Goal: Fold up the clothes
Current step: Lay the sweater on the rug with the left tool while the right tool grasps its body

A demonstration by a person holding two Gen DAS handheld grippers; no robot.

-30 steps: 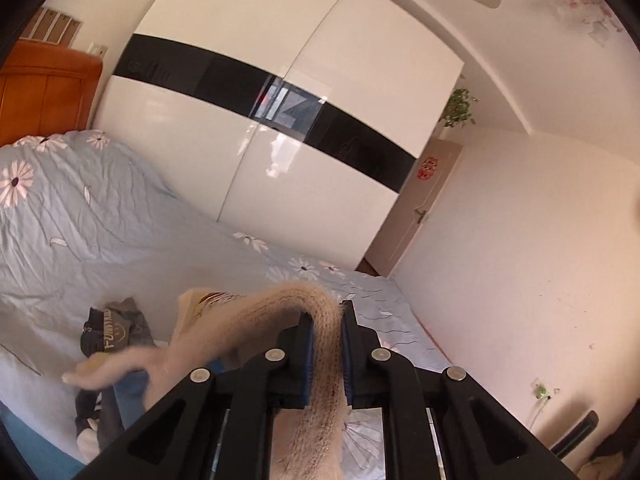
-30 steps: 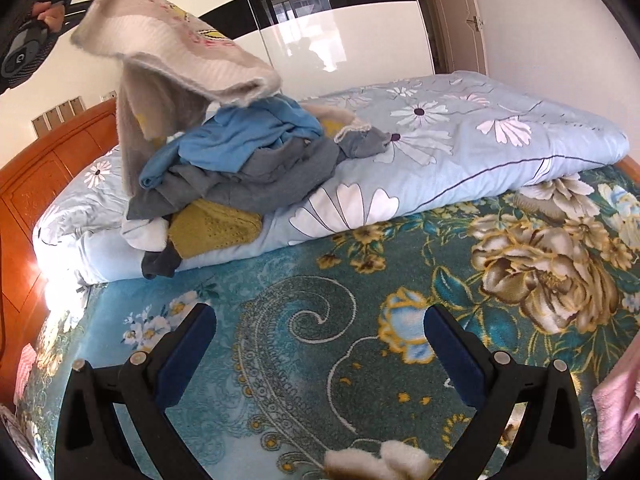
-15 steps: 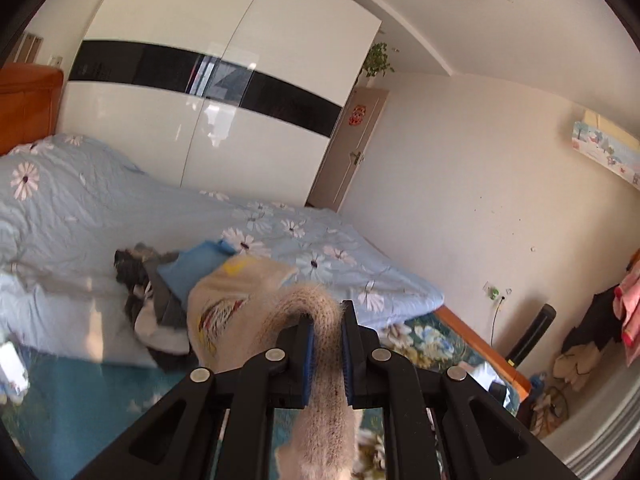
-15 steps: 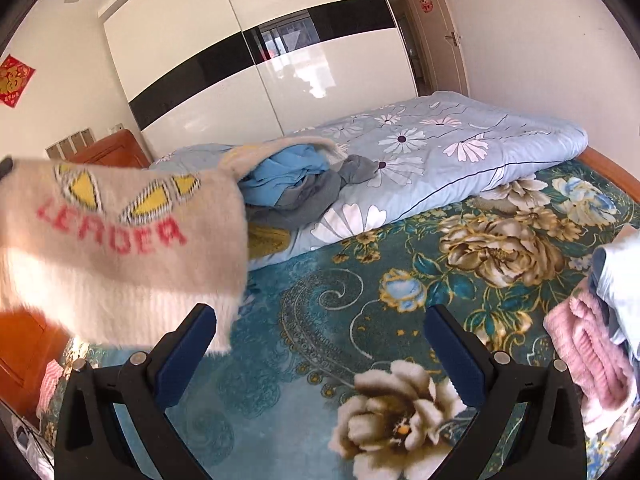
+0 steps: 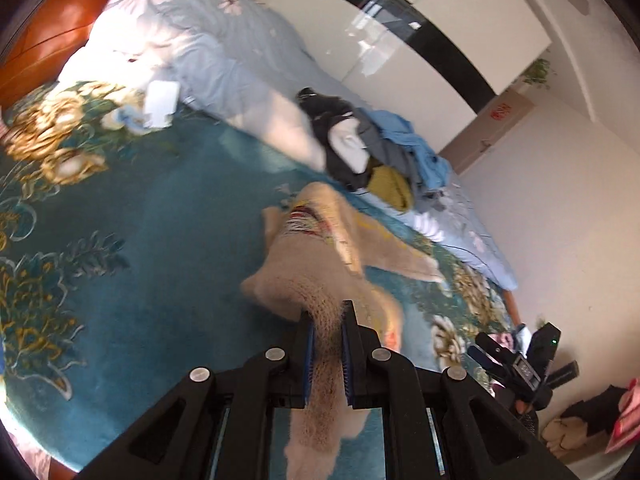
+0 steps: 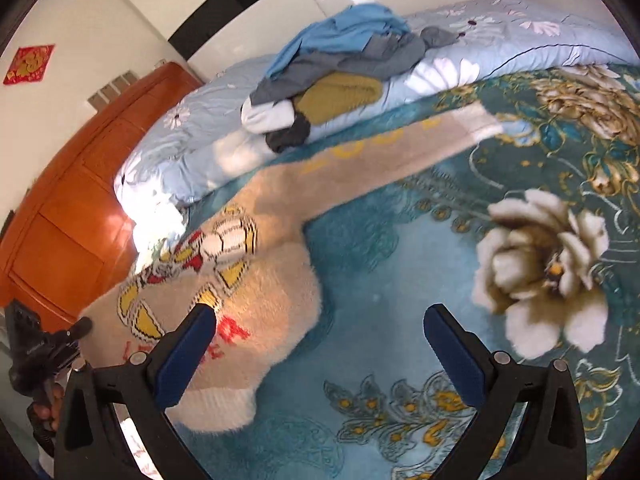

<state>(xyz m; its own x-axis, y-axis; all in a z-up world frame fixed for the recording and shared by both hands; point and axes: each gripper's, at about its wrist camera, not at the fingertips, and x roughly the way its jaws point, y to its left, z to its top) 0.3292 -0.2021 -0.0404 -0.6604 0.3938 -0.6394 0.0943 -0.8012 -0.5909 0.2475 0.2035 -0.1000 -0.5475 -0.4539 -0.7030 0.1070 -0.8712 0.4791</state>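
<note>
The teal blanket [image 6: 360, 240] is lying broad and flat across the bed, giving open room in front of the right tool [image 6: 320, 344] and out toward the big cream flower [image 6: 540, 272] printed on it. Along the blanket's far edge a pale blue quilt [image 6: 500, 40] is running as a raised ridge, and a heap of clothes [image 6: 340, 64] is sitting on that ridge. Beyond the quilt, at the head end, the orange headboard [image 6: 80, 208] is closing that side. In the left wrist view a white wall [image 5: 580, 208] is standing past the quilt's other end.

The sweater [image 6: 240, 280] is looking cream and fluffy, carrying a yellow, red and white crest with red letters under it. One sleeve [image 6: 380, 152], marked with yellow letters, is stretching across the blanket toward the quilt and ending just short of it. The body is lying rumpled on the blanket, well on the near side of the quilt.

The left tool [image 5: 327, 320] is clamping a ribbed edge of the sweater [image 5: 320, 264] between its blue pads, with the knit bunching out ahead of the fingers. The right tool is standing wide apart and gripping nothing; its left finger [image 6: 188, 344] is hanging over the sweater's red letters, while its other finger is hanging over bare blanket
</note>
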